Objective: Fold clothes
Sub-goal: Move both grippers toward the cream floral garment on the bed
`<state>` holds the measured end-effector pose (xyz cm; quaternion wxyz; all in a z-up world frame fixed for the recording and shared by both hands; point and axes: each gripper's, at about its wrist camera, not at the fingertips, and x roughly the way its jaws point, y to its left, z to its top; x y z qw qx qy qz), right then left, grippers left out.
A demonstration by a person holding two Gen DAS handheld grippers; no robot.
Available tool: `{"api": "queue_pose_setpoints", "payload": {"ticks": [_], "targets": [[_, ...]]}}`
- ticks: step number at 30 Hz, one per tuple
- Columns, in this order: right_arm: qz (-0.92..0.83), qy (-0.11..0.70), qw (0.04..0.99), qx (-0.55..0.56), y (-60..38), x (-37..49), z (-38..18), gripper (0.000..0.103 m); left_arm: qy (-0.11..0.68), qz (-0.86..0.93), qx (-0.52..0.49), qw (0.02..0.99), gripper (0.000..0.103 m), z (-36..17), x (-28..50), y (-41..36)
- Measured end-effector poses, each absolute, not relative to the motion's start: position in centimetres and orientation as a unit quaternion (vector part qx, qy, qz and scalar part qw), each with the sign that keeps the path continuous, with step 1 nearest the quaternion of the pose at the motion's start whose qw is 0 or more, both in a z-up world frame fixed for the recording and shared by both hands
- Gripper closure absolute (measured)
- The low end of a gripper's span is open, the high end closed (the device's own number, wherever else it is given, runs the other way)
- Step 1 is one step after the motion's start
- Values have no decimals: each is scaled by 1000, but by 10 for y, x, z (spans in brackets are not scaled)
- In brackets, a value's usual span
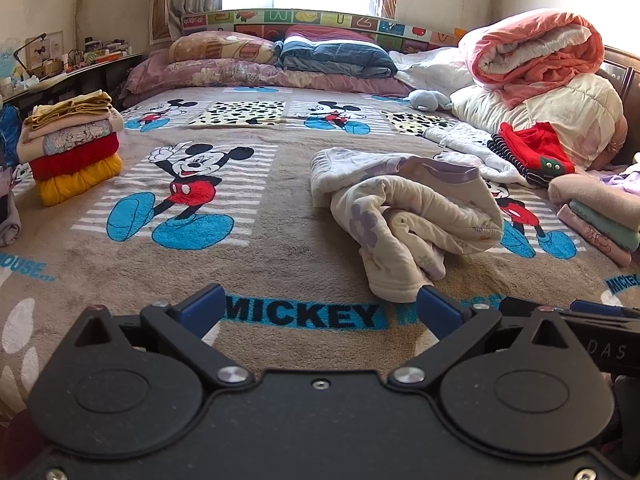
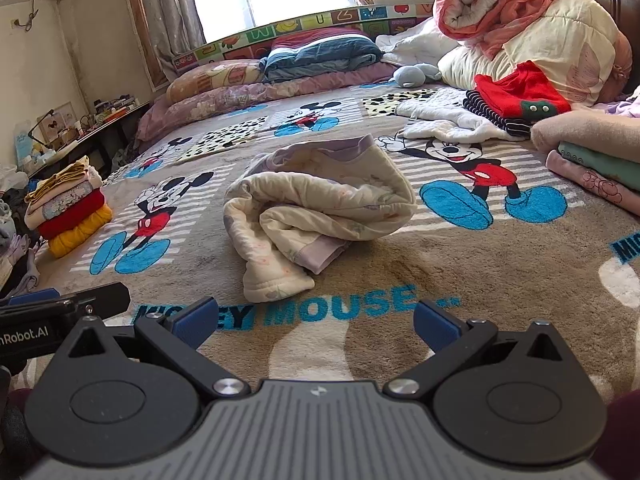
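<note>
A crumpled cream garment (image 1: 404, 208) with pale purple flowers and trim lies in a heap on the Mickey Mouse blanket (image 1: 280, 248). My left gripper (image 1: 320, 310) hovers low over the blanket, open and empty, with the garment's near end just beyond its right fingertip. In the right wrist view the same garment (image 2: 320, 208) lies ahead of my right gripper (image 2: 316, 322), which is open with nothing between its blue pads. Part of the left gripper's body (image 2: 60, 312) shows at the left edge there.
A stack of folded clothes (image 1: 72, 148) stands at the bed's left edge. Another folded pile (image 1: 600, 212) sits at the right, behind it a red garment (image 1: 536, 148) on loose white clothing. Pillows and rolled quilts (image 1: 536, 52) line the headboard. A cluttered shelf (image 1: 60, 68) runs along the left wall.
</note>
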<state>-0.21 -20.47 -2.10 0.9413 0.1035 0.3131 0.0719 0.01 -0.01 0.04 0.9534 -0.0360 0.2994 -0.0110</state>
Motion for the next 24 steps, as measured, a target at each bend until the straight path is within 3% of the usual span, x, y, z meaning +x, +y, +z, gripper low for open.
{"api": "queue_pose_setpoints", "payload": {"ticks": [24], "targets": [[77,314,941,105,-203,0,-22,0,289,-14,-50,956,0,-3,1,5]]}}
